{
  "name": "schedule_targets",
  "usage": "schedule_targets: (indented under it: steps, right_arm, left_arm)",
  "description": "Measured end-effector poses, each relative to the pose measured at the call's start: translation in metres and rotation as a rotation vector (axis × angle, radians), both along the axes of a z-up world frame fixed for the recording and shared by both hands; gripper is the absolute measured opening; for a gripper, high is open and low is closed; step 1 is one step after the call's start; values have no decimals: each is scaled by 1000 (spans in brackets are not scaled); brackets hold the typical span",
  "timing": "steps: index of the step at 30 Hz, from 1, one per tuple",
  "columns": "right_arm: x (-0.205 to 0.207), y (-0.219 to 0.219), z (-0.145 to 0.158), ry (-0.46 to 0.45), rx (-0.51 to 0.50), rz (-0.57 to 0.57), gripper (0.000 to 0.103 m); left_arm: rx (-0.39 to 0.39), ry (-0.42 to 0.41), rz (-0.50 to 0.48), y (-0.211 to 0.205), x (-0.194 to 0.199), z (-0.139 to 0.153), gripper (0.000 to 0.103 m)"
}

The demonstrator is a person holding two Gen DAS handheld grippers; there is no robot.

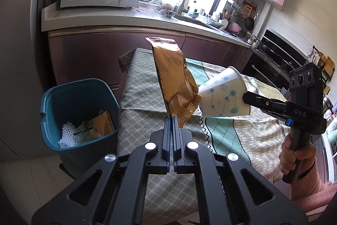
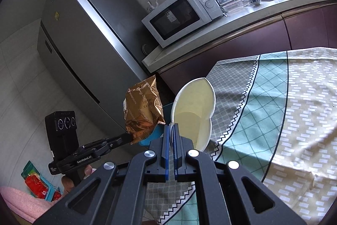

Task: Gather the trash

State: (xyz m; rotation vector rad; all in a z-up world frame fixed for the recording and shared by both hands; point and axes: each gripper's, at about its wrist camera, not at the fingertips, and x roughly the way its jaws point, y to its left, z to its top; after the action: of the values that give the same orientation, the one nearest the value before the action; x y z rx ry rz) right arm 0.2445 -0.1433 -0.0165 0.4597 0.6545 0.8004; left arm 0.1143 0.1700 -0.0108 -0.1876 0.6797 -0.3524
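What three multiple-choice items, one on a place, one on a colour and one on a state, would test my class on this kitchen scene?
1. Where is the bin?
A. on the counter
B. on the floor beside the table
C. on the microwave

2. What colour is the wrapper held by the left tool?
A. golden brown
B. red
C. white

3. How is the paper cup's rim in the right tool?
A. perfectly round
B. torn off
C. pinched flat where gripped

Answers: 1 B, the bin stands low by the table edge; 2 A, the foil shows golden brown; 3 C, the rim folds at the closed tool.
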Motion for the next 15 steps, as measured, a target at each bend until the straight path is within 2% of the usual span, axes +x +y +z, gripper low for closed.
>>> schedule_targets:
  steps: [15]
  right_arm:
    - [9, 22, 1, 6, -7, 35, 2]
  left_arm:
    - [-1, 1, 38, 20, -4, 1, 2]
